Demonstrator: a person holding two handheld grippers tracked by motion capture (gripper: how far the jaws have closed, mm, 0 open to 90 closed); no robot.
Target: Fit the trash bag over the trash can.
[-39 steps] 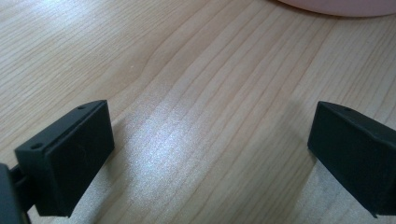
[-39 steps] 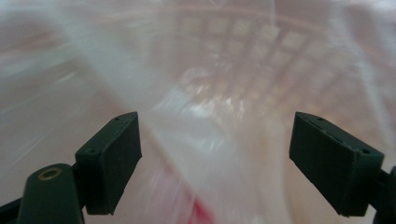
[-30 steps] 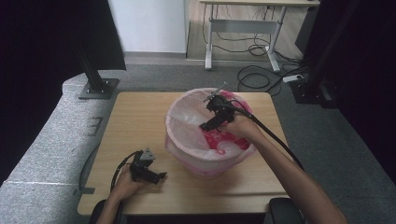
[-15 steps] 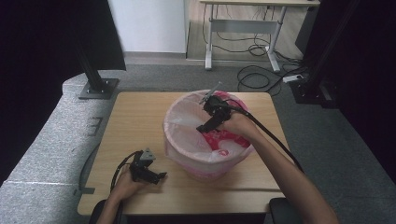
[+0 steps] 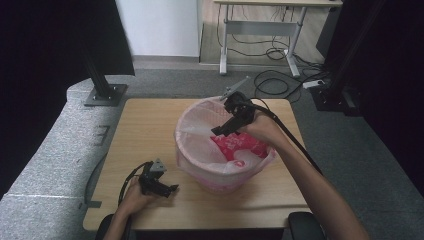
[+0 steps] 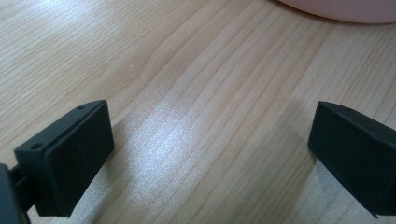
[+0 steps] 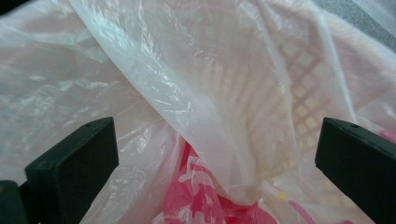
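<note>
A pink lattice basket lined with a thin clear plastic bag stands in the middle of the wooden table. A crumpled red-and-white printed bag lies inside it. My right gripper hovers over the basket's far side, pointing down and left into it. Its jaws have just been opening and now stand wide. In the right gripper view a loose fold of the clear liner hangs between the jaws of my right gripper without being pressed. My left gripper rests open on the table at the front left.
In the left gripper view the left gripper has bare wood between its jaws, with the basket's base at the top right. Grey padding borders the table's left side. Cables trail from both grippers.
My right gripper has risen a little over the basket, and the liner has slackened back into it. The left gripper has stayed put.
</note>
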